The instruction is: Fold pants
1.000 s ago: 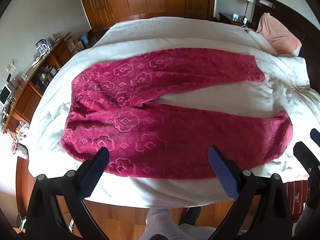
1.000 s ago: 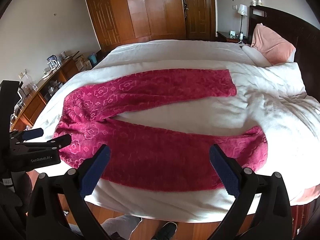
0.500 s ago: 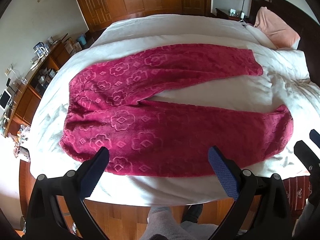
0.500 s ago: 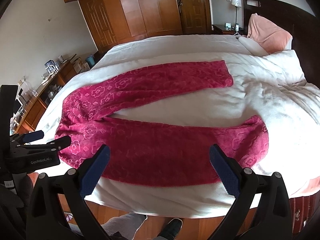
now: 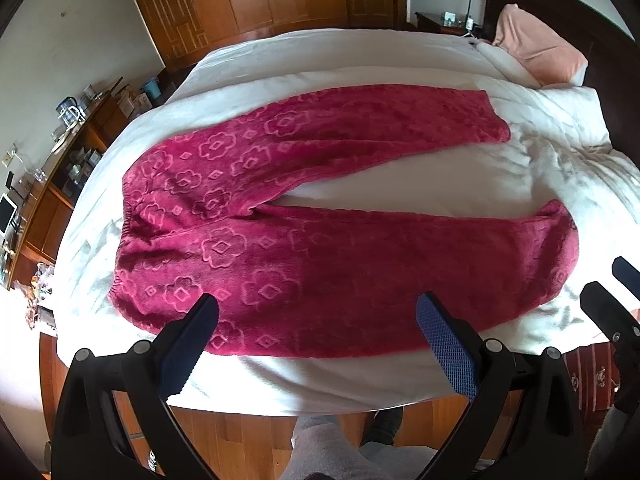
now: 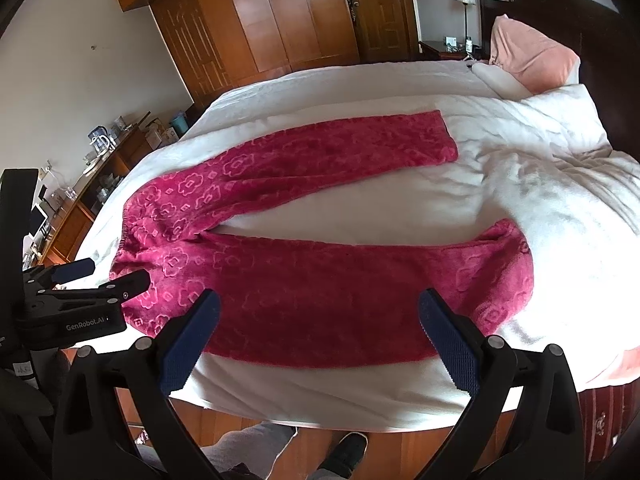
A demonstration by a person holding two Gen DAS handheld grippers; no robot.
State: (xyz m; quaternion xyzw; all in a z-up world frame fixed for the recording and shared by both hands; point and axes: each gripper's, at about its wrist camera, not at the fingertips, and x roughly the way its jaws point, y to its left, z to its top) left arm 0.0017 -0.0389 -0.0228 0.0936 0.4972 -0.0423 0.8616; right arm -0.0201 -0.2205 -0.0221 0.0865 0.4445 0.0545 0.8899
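Both my claws hang wide and empty, left gripper and right gripper, over the fleece pants spread legs-apart on the white duvet; risk: thick pile w/ duvet pinched underneath, dragging bedding along

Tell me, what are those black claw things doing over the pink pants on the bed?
A person holds a black two-finger gripper in each hand, getting ready to fold the fuzzy magenta flower-patterned pants. The pants lie flat on the white bedspread, legs spread apart in a V. The left gripper and right gripper both hover open near the bed's edge, touching nothing.
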